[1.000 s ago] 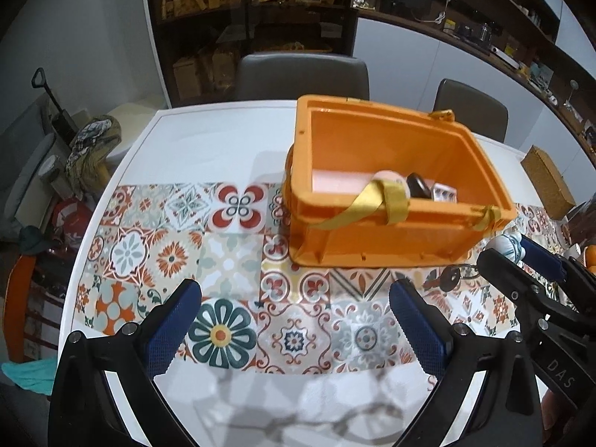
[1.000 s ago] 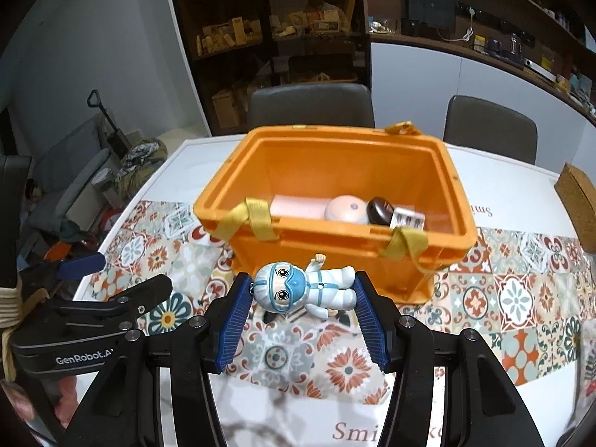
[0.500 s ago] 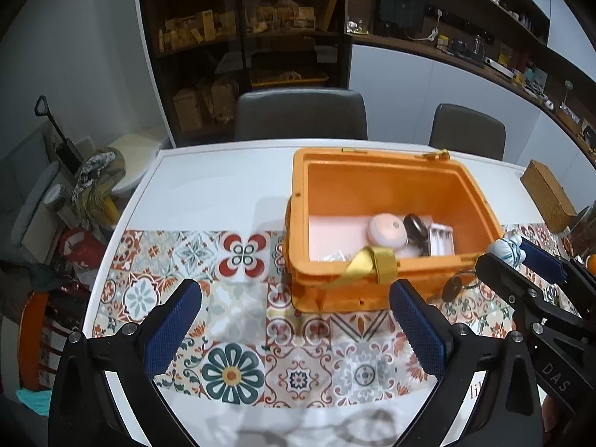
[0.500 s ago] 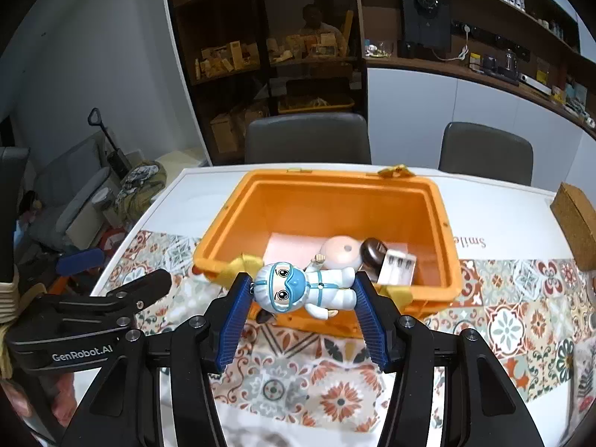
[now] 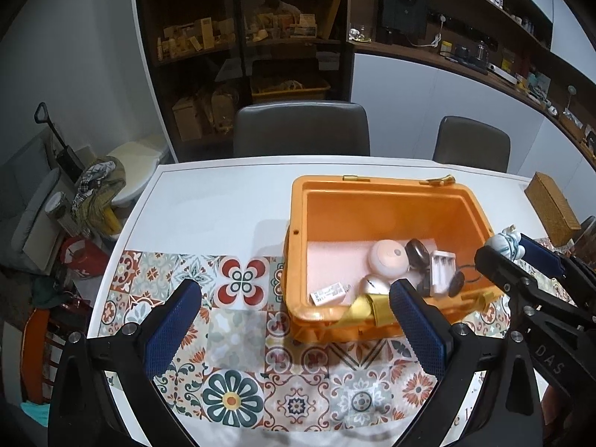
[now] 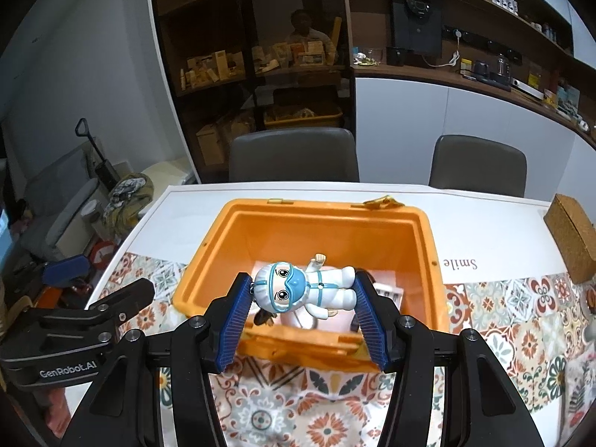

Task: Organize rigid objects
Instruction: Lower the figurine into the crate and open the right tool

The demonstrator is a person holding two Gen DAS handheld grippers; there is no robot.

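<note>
the right gripper [image 6: 303, 307] is clamping the toy figure [image 6: 301, 290] sideways between its pads, hanging over the near edge of the orange bin [image 6: 428, 253]. several small items are already lying inside. the left gripper [image 5: 294, 326] is gaping wide, gripping nothing. releasing the figure looks like the remaining step.

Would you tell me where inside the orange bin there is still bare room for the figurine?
The orange bin has bare pink floor along its left wall. Its right half is crowded: round white item, dark puck, white case. The right gripper holds the figurine above.
</note>
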